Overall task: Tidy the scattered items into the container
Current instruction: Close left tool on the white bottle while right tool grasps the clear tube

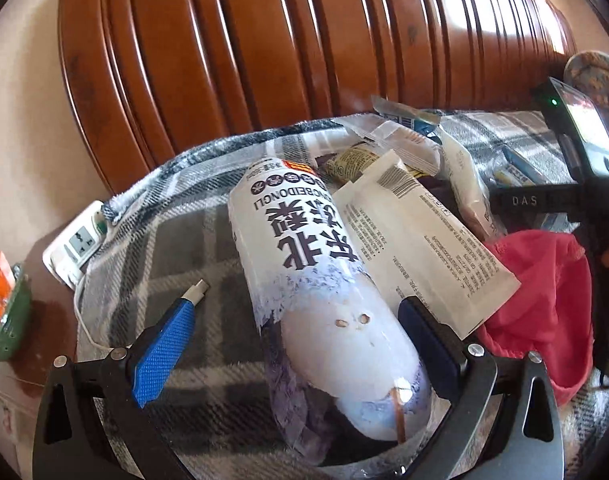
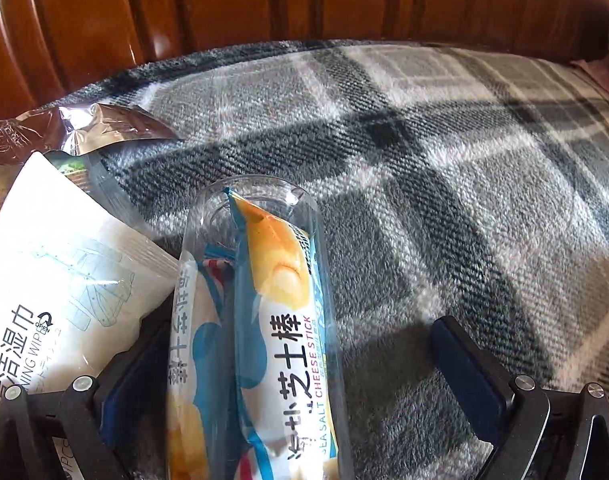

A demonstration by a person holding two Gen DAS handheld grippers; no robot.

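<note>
Mid-tidy. Left gripper was spread wide around the bottle, not clamped; bottle lay on the plaid blanket, beside the red container. Right gripper also gaped, straddling the cheese sticks. Next: clamp, lift.

One bottle, two cheese-stick packs, one wipes pack.
</note>
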